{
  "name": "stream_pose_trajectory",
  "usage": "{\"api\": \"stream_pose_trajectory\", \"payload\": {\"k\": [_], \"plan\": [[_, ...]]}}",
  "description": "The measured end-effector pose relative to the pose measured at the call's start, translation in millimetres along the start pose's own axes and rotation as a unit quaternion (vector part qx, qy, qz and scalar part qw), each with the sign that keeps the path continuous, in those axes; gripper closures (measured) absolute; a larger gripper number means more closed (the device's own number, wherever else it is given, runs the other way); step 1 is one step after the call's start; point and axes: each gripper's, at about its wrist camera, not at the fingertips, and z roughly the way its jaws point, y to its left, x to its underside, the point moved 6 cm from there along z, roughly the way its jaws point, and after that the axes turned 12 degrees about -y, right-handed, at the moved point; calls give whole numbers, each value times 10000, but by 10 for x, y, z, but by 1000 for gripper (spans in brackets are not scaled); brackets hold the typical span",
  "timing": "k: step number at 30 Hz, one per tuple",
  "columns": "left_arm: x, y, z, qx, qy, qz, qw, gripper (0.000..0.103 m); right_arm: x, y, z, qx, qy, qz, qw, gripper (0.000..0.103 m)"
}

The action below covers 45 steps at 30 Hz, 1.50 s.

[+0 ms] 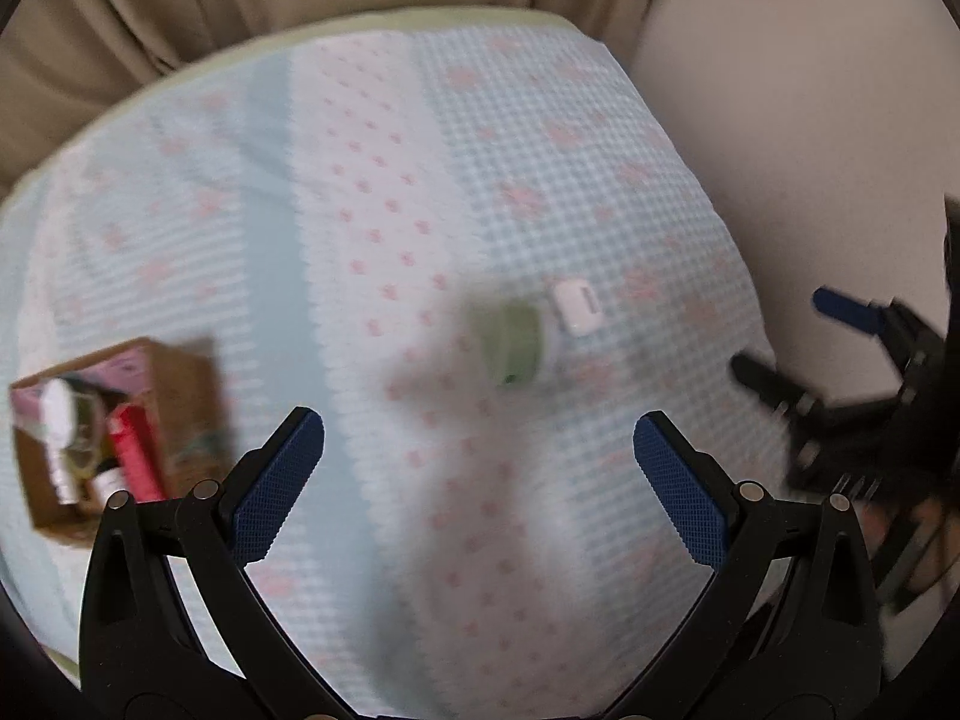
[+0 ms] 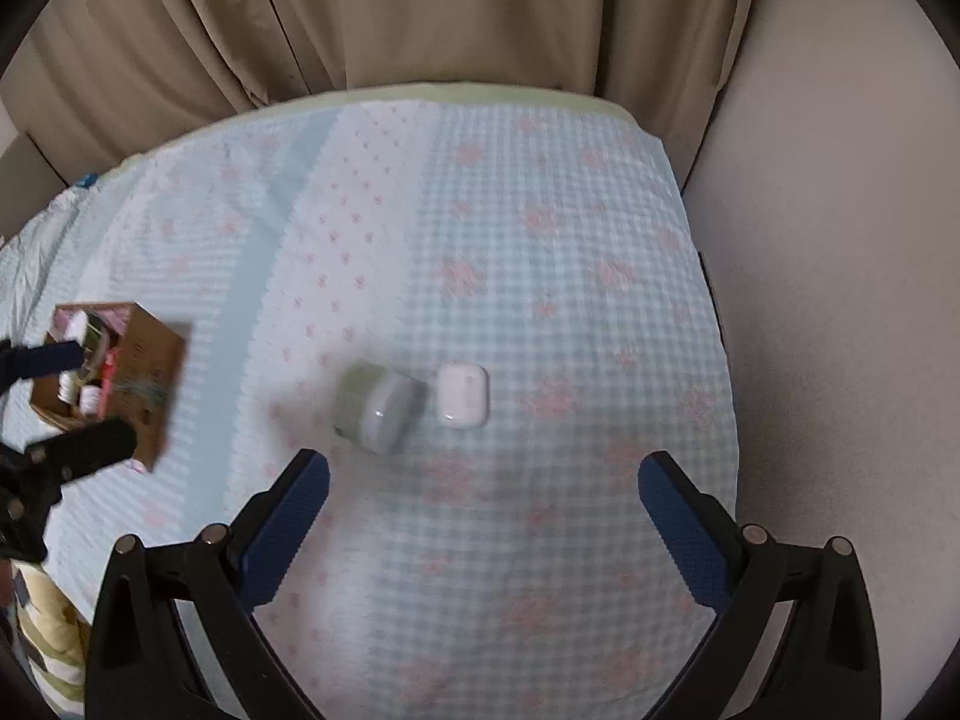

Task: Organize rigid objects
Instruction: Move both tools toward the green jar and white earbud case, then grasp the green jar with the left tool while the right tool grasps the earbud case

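Observation:
A small green-capped jar (image 1: 516,345) lies on its side on the patterned cloth, touching a white earbud case (image 1: 577,307). Both also show in the right wrist view, the jar (image 2: 379,405) left of the case (image 2: 462,394). A brown cardboard box (image 1: 120,429) holding a red tube and small bottles stands at the left; it also shows in the right wrist view (image 2: 150,384). My left gripper (image 1: 480,480) is open and empty, above the cloth short of the jar. My right gripper (image 2: 483,510) is open and empty, just short of the jar and case.
The table carries a light blue and pink checked cloth (image 2: 540,240). Beige curtains (image 2: 420,12) hang behind it and a pale wall (image 2: 840,240) stands at the right. The right gripper shows at the right edge of the left wrist view (image 1: 840,372).

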Motion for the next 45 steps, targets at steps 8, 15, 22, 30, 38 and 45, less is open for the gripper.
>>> {"api": "stream_pose_trajectory", "payload": {"k": [8,15,22,30,38,45], "plan": [[-73,-245,945,164,831,-54,9964,3,282,-36,487,8,161,-107,9998,1],[39,-200,1597,208,1317,-412,9902,12,399,17,1015,162,69,-148,9997,6],[137,-142,2010,135,1497,-635,9866,17,488,37,1566,281,98,-62,9995,23],[255,-169,2193,177,1667,-639,9838,44,477,139,1815,56,155,-128,9998,29],[258,-178,2191,457,1709,-765,9812,60,497,155,1849,-98,159,-332,9993,43],[242,-103,2077,470,1565,-797,9833,64,458,197,1870,-181,241,-456,9985,54]]}}
